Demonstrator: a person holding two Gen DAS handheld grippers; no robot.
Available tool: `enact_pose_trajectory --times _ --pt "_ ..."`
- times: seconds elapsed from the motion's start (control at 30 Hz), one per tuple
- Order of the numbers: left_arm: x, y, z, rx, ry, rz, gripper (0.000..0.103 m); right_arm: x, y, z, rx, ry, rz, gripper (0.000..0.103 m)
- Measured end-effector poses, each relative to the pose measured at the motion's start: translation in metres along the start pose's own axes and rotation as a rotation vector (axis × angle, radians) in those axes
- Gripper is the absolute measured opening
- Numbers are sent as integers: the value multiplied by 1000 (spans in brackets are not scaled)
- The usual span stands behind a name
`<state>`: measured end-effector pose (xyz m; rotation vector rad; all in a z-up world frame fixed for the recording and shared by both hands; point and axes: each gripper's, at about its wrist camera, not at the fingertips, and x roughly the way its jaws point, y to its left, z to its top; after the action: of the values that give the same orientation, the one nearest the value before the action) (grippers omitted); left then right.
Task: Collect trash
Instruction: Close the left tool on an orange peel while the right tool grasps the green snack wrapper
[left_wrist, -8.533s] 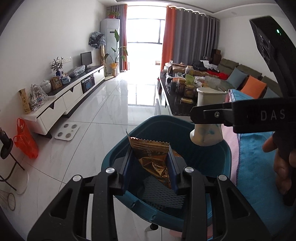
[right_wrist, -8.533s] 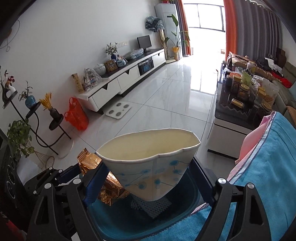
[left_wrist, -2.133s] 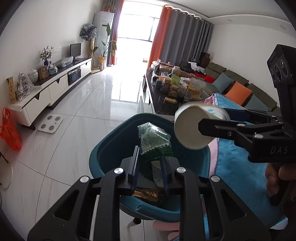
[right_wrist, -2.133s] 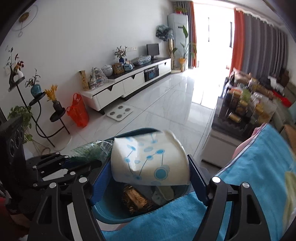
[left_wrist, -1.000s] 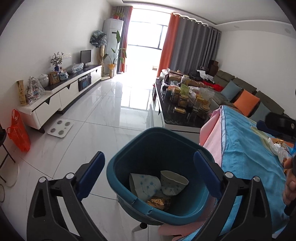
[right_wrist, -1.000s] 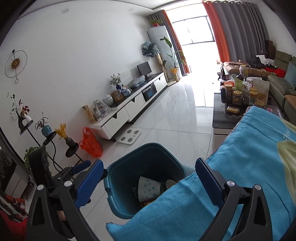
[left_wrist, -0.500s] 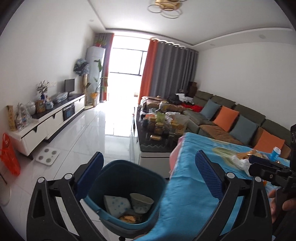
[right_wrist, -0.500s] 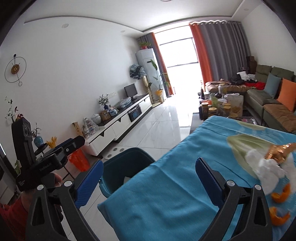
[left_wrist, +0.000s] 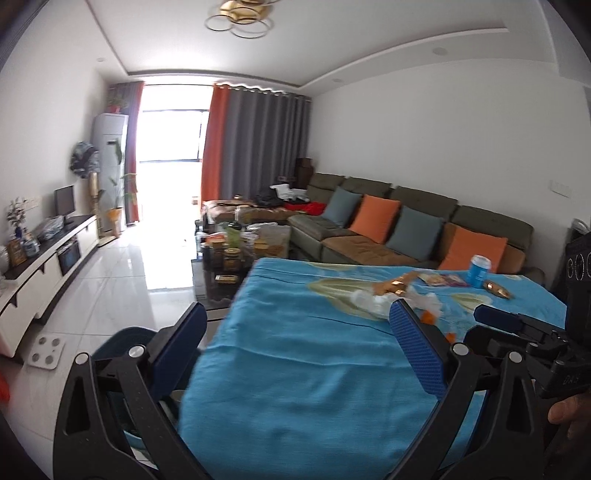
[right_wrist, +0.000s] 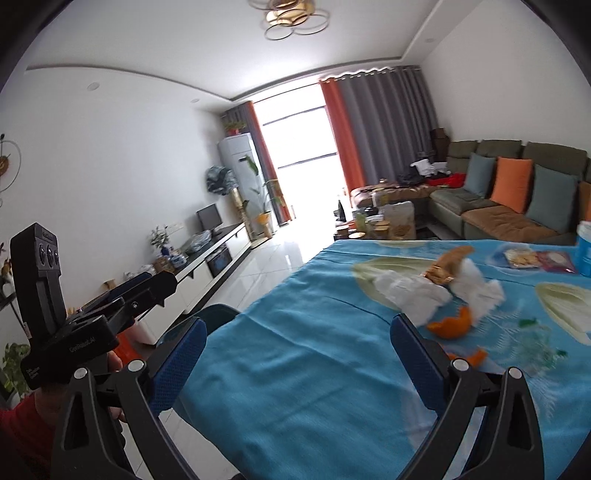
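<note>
Both wrist views, fingers over the near edge of the blue-covered surface (right_wrist: 303, 362).

Right gripper (right_wrist: 295, 354): fingers spread wide, nothing between them. The remaining trash lies in the centre right of the right wrist frame, above and to the right of the right-hand finger. It comprises crumpled white tissue (right_wrist: 417, 290), a gold wrapper (right_wrist: 448, 264) resting on the tissue, and 2 orange peel pieces (right_wrist: 452, 325), the nearer touching the finger's outer side in the picture. A flat snack packet (right_wrist: 539, 260) and a blue cup (right_wrist: 583, 251) sit further toward the right edge.

Left gripper (left_wrist: 299, 343): fingers also spread wide and empty. In the left wrist frame the same tissue cluster (left_wrist: 373, 301) appears just above the right-hand finger tip. The teal bin (left_wrist: 122, 341) shows at the lower left, beside the surface edge, partly hidden by the left-hand finger.

Judgement: the right gripper is nearer the cluster; the reach runs forward and rightward. The gold wrapper's long axis slants from lower left to upper right.
</note>
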<state>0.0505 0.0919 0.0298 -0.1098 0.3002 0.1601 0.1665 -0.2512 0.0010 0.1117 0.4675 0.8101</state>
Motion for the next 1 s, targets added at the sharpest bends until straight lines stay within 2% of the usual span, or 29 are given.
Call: enact_pose_trajectory --times 0.1,0.27,0.5,0.67,0.87,1.0 --pt "2 -25 -4 41 -4 -63 97 -19 -13 -8 8 -22 -63 96" --pt "10 -52 -13 59 24 -159 97 -56 -29 -22 -1 -71 -215 96" --pt "14 -76 -27 82 49 -238 97 -88 -47 -36 15 -90 -367 96" --pt "16 -73 -31 67 71 -254 97 -94 -59 -40 44 -88 -427 96" --pt "34 -77 -29 77 94 -267 97 -86 -74 -33 52 -78 -457 96" --pt "52 -88 -28 88 118 -290 97 -71 -91 -25 70 -34 -476 96"
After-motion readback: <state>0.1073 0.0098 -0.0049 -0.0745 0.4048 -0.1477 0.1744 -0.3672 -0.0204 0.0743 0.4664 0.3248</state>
